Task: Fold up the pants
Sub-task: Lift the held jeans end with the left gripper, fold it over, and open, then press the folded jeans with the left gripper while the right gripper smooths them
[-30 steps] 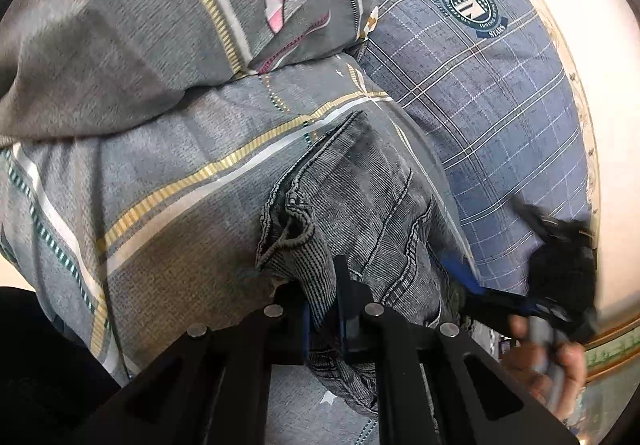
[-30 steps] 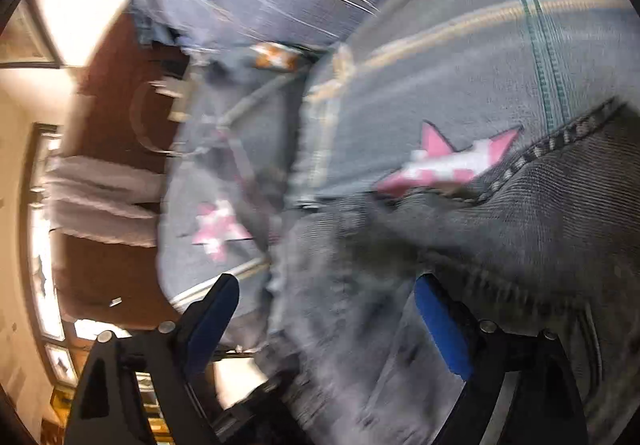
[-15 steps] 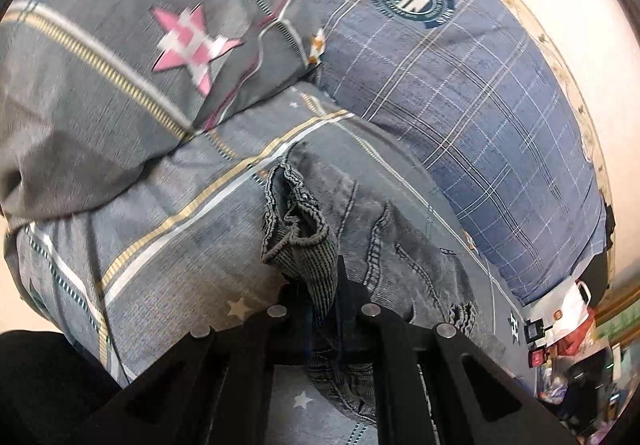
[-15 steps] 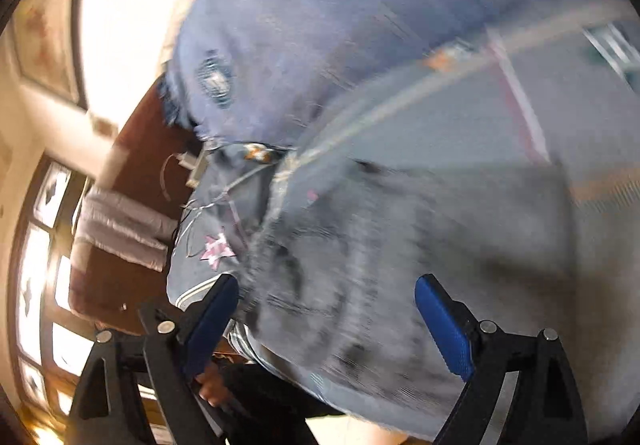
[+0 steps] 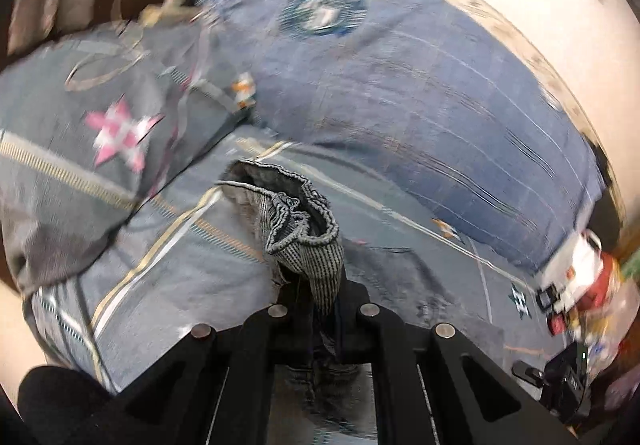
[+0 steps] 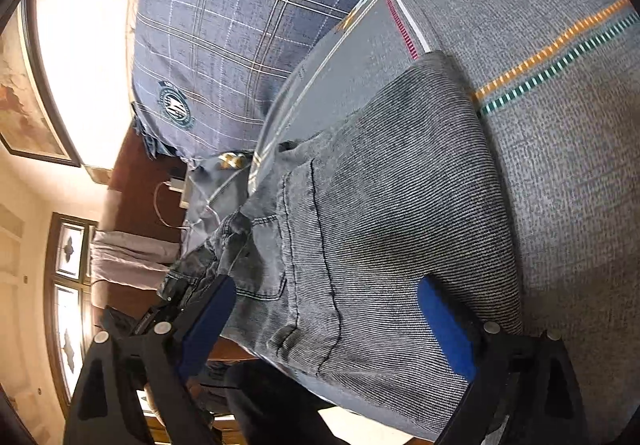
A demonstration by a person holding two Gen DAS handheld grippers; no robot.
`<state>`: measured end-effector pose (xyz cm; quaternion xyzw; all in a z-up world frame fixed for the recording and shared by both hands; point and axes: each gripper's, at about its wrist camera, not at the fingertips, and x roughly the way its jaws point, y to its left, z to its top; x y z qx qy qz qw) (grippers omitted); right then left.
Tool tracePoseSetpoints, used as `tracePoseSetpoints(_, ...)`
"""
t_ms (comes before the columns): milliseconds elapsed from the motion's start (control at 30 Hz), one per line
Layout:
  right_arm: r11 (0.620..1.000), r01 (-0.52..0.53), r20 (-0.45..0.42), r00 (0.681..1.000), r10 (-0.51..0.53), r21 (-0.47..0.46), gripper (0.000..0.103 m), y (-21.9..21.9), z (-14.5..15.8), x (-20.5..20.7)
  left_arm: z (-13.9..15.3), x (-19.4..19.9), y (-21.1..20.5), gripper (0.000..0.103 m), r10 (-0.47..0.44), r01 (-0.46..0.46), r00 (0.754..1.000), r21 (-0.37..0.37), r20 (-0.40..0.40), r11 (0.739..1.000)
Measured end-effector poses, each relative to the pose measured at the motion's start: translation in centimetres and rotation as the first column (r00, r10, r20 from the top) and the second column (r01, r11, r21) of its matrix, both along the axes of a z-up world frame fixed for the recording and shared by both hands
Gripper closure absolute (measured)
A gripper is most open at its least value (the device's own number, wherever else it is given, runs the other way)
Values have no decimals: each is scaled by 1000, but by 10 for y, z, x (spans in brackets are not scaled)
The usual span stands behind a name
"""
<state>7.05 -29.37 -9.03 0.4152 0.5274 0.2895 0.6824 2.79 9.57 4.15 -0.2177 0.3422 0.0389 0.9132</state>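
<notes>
Grey denim pants lie on a bed with grey striped bedding. In the left wrist view my left gripper is shut on a bunched edge of the pants and holds it raised above the bedding. In the right wrist view my right gripper is open, its blue pads spread to either side of the flat pants, just above the pocket area. The left gripper also shows in the right wrist view, holding the far end of the pants.
A blue plaid pillow lies at the head of the bed, also in the left wrist view. A grey pillow with a pink star lies beside it. A cluttered nightstand stands at the right. A window is behind.
My left gripper has lifted and pulled the pants edge higher and the view has swung. My right gripper has swung over the flat part of the pants, still open.
</notes>
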Motion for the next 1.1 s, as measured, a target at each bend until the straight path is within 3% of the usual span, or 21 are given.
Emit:
tracePoseSetpoints(100,1000,9,11,1000,-10,21,9,-3,-1,-3,18,-3,-43,97,-96,91,994,84,54,992)
tracePoseSetpoints(200,998,22,42,999,-24,62,9,-14,8,-8,29,-7,-94,97,-210,195,974,154,82,968)
tracePoseSetpoints(300,992,67,94,993,-77,105,9,-35,25,-16,28,-12,-154,97,-346,321,935,221,84,921)
tracePoseSetpoints(367,987,109,122,985,-123,121,9,-53,33,-23,20,-15,-195,97,-437,408,897,258,63,876)
tracePoseSetpoints(467,974,192,148,966,-210,124,9,-89,41,-40,-12,-16,-245,97,-554,541,832,259,-25,800)
tracePoseSetpoints(533,961,250,149,952,-266,117,9,-115,40,-49,-53,-7,-278,94,-621,644,765,246,-174,724)
tracePoseSetpoints(600,953,290,139,944,-300,92,9,-131,38,-55,-81,-1,-288,93,-624,679,733,236,-271,695)
tracePoseSetpoints(667,948,308,126,940,-316,81,9,-140,38,-59,-71,-5,-278,90,-639,679,733,199,-235,706)
tracePoseSetpoints(733,950,304,141,940,-311,66,9,-140,44,-61,-46,-11,-260,73,-667,690,723,132,-179,712)
tracePoseSetpoints(767,953,297,147,941,-303,61,9,-137,48,-60,-30,-17,-247,67,-676,689,724,107,-137,717)
tracePoseSetpoints(800,958,280,159,945,-287,64,9,-131,54,-59,-15,-25,-234,55,-672,678,735,99,-87,729)
tracePoseSetpoints(833,964,257,169,949,-264,65,9,-122,61,-57,-1,-33,-215,44,-656,656,754,101,-31,748)
tracePoseSetpoints(900,980,189,188,962,-198,67,9,-101,75,-52,19,-43,-177,38,-595,588,802,103,56,802)
tracePoseSetpoints(933,985,154,189,968,-166,76,9,-88,80,-49,25,-44,-153,38,-537,528,840,111,77,842)
tracePoseSetpoints(1000,989,78,191,976,-101,124,9,-62,88,-45,20,-35,-124,38,-444,436,895,119,48,892)
tracePoseSetpoints(1100,983,-4,136,990,-21,182,9,-24,79,-41,-1,-19,-101,38,-378,379,925,77,-33,922)
